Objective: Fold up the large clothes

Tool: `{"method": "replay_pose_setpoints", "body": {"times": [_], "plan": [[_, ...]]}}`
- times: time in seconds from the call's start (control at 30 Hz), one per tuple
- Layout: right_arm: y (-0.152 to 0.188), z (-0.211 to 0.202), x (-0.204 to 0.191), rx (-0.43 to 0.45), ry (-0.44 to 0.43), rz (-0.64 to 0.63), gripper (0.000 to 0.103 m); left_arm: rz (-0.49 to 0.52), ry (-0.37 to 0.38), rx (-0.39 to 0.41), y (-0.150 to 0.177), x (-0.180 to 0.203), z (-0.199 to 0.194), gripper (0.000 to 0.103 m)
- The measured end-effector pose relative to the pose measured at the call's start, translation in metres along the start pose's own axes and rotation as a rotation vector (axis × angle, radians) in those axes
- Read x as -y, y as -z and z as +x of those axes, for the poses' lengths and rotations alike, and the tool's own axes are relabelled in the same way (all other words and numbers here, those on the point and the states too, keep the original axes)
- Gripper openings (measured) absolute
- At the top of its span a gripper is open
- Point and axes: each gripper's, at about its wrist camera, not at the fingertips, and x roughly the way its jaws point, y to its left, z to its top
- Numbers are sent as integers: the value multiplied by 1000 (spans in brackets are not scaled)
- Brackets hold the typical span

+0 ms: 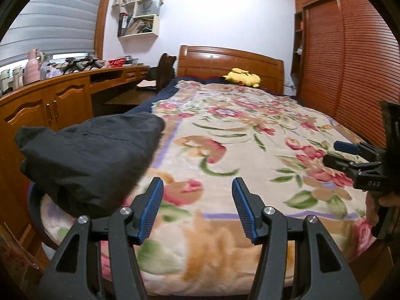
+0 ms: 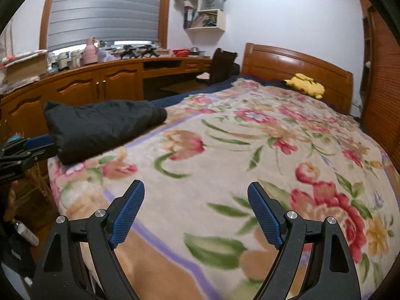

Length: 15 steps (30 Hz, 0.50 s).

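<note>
A big bed [image 2: 225, 150] with a flowery blanket [image 1: 237, 137], soft and pink and green. Near the left edge of the bed, at the foot end, a dark folded garment [image 2: 100, 127], lying in a thick bundle on the blanket. Left claw [image 1: 197, 207] spread apart, blue pads [image 1: 152, 207] with nothing between them, only blanket below, just beside the dark bundle. Right claw [image 2: 196, 215] spread even wider, also holding nothing, over the flowers further to the right. Both claws apart from the garment, not touching it. In the left wrist view, the right claw peeking in at the right edge, with a bit of a hand [image 1: 375, 207] around its handle. Far off at the head of the bed, a yellow plush toy [image 2: 306, 85] resting by the wooden headboard [image 1: 230, 62]. Along the left wall, a long wooden tabletop [image 2: 100, 65] with a pink jug [image 1: 32, 67] and other small things. Up on the wall, white shelves [image 2: 207, 7] full of stuff.
</note>
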Motion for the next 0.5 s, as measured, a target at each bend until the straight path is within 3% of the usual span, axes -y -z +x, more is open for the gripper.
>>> {"method": "replay_pose_setpoints", "body": {"times": [0.5], "plan": [[58, -60, 60, 33, 101, 118, 86, 57, 7, -12, 18, 103, 8, 56]]}}
